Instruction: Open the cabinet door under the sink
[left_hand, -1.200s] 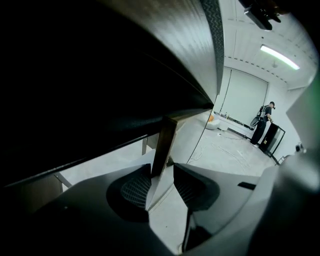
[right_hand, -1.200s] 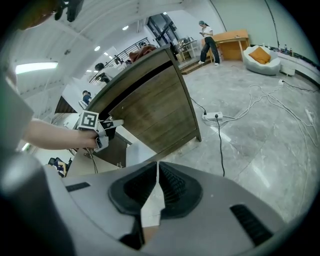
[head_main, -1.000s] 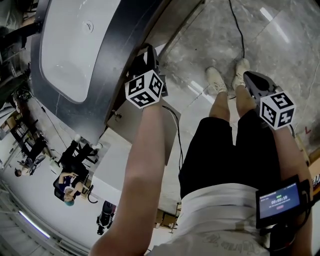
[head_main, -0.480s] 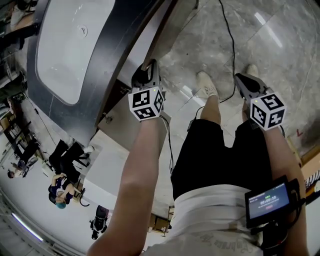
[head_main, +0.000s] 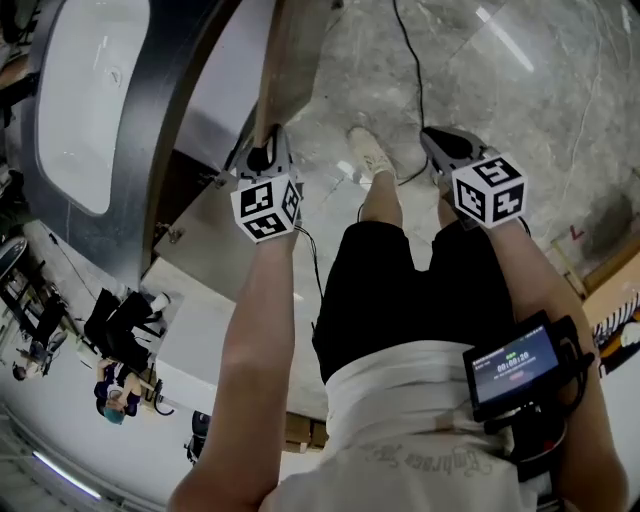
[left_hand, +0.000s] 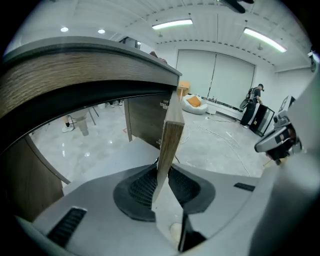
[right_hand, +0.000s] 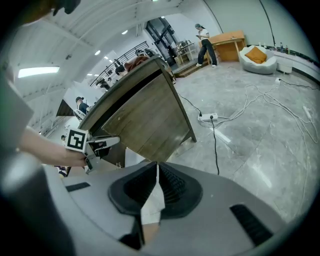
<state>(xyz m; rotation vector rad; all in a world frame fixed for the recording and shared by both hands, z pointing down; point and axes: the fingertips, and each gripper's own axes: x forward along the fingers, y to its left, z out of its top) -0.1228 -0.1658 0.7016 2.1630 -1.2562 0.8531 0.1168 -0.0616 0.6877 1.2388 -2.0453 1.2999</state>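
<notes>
1. Nearest: a small screen (head_main: 512, 365) strapped to the person's right forearm, lit. Print too small to read.
2. Right gripper (head_main: 440, 140) hangs over the person's right leg, well clear of the cabinet. Its own view shows the jaws clenched together with nothing between them. Idle.
3. Left gripper (head_main: 262, 155) is at the free edge of the cabinet door (left_hand: 170, 135). Jaws closing on it. The board stands edge-on between the ribbed pads (left_hand: 142, 185), which look to be meeting both faces.
4. The door hangs below the counter's front edge (left_hand: 75, 70), right of the sink (head_main: 80, 100) in the head view. It is swung out from the carcass, with dark cabinet interior beside it, so I judge it partly open.
5. Handling, as judged: rigid wood-grain board, no give under the pads. The faces look smooth, so a light pinch could slip. The hinges carry the weight, so it should swing easily, but on an arc; the hand must follow that curve rather than pull straight.
6. Where to hold: no handle or knob visible. The free vertical edge, far from the hinges, gives the most leverage, and the left gripper is there now. A deeper bite would be safer.
7. Far: pale marble-look floor (head_main: 540, 100), a black cable (head_main: 405, 60) running across it.
</notes>
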